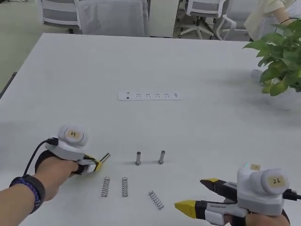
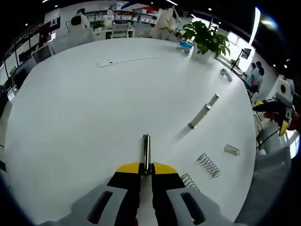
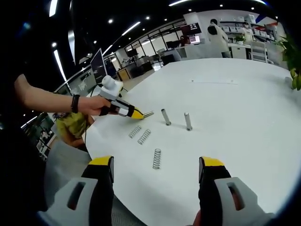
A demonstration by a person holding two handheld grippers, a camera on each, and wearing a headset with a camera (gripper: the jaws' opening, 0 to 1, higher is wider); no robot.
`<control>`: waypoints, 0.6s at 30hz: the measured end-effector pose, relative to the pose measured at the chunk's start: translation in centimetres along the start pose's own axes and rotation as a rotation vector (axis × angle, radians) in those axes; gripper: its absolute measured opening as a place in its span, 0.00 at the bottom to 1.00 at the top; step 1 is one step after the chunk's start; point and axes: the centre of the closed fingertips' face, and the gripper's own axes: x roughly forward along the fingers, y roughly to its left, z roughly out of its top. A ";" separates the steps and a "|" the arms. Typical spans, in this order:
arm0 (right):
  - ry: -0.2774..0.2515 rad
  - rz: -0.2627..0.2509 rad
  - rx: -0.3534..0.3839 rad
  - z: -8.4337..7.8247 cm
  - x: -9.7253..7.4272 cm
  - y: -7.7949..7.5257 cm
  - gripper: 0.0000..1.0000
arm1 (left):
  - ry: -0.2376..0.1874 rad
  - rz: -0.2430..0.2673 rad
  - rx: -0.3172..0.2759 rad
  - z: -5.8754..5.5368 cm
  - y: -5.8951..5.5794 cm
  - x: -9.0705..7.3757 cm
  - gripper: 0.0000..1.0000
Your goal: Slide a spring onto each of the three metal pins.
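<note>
Left gripper [image 2: 146,168]: yellow tips clenched on one end of a metal pin [image 2: 146,150]. The pin sticks straight out past the tips, roughly level and low over the table [image 1: 211,70]. Cannot tell if its free end touches the top. No spring on it.

Right gripper [image 1: 195,193]: released, jaws wide apart, nothing between them.

Landmark is the two standing pins: left upright pin [image 1: 138,157] and right upright pin [image 1: 162,157]. They stand side by side, close but not touching, both vertical on the table and both bare.

Relative to the upright pins:
- Held pin and left gripper: off to their left, near but apart. The free end of the pin points toward them.
- Left hand [image 1: 56,169]: further left behind that gripper, dark band on the wrist, black cable running off the gripper body.
- Left spring [image 1: 105,186] and middle spring [image 1: 124,186]: on the person's side and slightly left. They lie flat and parallel, just beside each other with a gap.
- Right spring [image 1: 156,199]: also on the person's side, further out than the other two. It lies flat at an angle, apart from them.
- Right gripper: to the right and on the person's side, well apart, tips aimed left toward the springs.
- Power strip [image 1: 149,95]: white, flat on the table on the far side, well apart.
- Plant [image 1: 282,56]: far right, beyond the power strip line, at the table edge.
</note>
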 end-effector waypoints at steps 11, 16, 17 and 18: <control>0.007 0.011 -0.009 0.0 0.3 0.5 0.73 | 0.054 -0.003 0.114 -0.1 -0.3 0.5 0.09; 0.009 0.011 -0.008 -0.1 0.3 0.5 0.73 | 0.096 0.014 0.199 -0.2 -0.6 0.5 0.08; 0.009 0.011 -0.008 -0.1 0.3 0.5 0.73 | 0.100 0.018 0.209 -0.2 -0.5 0.5 0.07; 0.010 0.012 -0.008 -0.1 0.3 0.5 0.73 | 0.104 0.024 0.221 -0.2 -0.4 0.5 0.06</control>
